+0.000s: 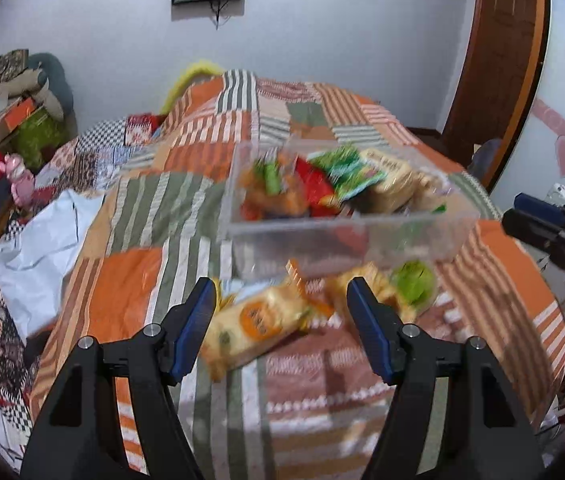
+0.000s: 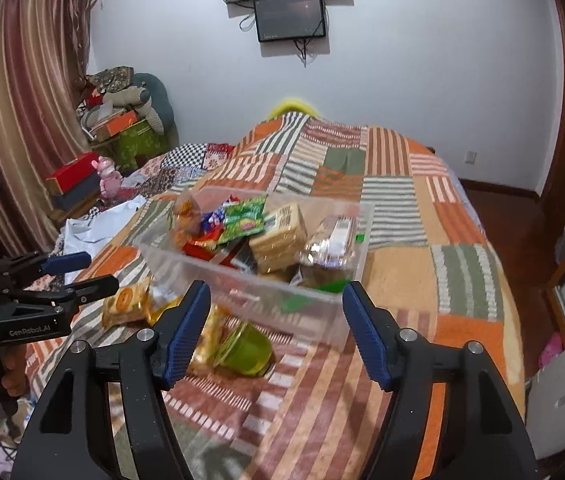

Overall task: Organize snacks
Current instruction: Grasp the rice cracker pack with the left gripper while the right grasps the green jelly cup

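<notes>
I am holding both my left gripper (image 1: 280, 300) and right gripper (image 2: 276, 304) with jaws parted, empty, over bare patchwork bedspread (image 2: 462, 264); the clear snack bin (image 2: 334, 320) is sitting mid-bed, loose snack packets (image 1: 254, 326) lying against its near wall.

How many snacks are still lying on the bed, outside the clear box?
3, it seems: an orange-labelled packet near the left gripper, a golden packet and a green jelly cup before the clear box. Blur and the fingers may hide more.
</notes>
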Tool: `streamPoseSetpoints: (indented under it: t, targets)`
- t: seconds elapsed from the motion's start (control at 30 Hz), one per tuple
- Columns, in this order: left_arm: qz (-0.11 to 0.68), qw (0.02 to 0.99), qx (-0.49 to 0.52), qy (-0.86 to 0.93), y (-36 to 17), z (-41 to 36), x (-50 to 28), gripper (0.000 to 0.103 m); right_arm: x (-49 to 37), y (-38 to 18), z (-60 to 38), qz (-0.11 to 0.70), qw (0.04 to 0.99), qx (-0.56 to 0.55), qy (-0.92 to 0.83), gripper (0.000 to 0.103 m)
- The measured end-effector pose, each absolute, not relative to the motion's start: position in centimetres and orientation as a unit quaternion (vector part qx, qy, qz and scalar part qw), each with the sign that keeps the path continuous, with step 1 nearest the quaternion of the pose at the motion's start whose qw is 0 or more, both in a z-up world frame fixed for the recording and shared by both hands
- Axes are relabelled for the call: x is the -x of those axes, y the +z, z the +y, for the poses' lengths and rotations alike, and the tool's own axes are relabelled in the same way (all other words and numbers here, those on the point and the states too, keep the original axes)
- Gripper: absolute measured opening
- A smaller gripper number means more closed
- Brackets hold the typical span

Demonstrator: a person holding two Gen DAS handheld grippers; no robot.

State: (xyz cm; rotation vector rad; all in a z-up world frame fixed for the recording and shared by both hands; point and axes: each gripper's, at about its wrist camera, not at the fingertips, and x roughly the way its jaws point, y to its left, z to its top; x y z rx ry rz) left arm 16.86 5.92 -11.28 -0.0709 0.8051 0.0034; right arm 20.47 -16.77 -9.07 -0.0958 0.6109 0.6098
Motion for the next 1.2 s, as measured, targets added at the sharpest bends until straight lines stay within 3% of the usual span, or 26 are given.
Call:
streamPoseSetpoints:
  t: [0.53,0.63,0.8,0.87,1.0,1.07,1.2]
  targets:
    - [0.424,0.905,-0.008,-0.022,-16.4,7.0,-18.1,0.068,-20.6,-14.1,-14.3,0.365,0.875,0.076,0.308,0.065]
    - [0.425,0.905,-0.023,-0.023,-17.0,7.2,-19.2,0.074,-21.2,-14.8,-13.8,0.375,0.871,0.075,0.310,0.065]
    - [0.444,0.895,0.017,-0.043,-18.0,8.2,-20.6,0.074,-21.9,-15.9,-13.3,0.392,0.864,0.076,0.308,0.065]
    - [0.449,0.892,0.038,-0.047,-18.3,8.7,-20.8,0.074,-22.2,-16.5,-13.1,0.408,0.855,0.072,0.311,0.060]
    - [0.451,0.889,0.064,-0.052,-18.5,9.3,-20.0,0.064,-22.4,-17.1,-13.3,0.428,0.842,0.057,0.323,0.042]
    - [0.447,0.891,0.063,-0.049,-18.3,9.2,-19.2,0.062,-22.2,-17.2,-13.3,0.429,0.841,0.055,0.325,0.040]
    - [0.451,0.889,0.063,-0.059,-18.0,8.6,-18.0,0.047,-21.9,-17.0,-13.4,0.423,0.845,0.057,0.323,0.040]
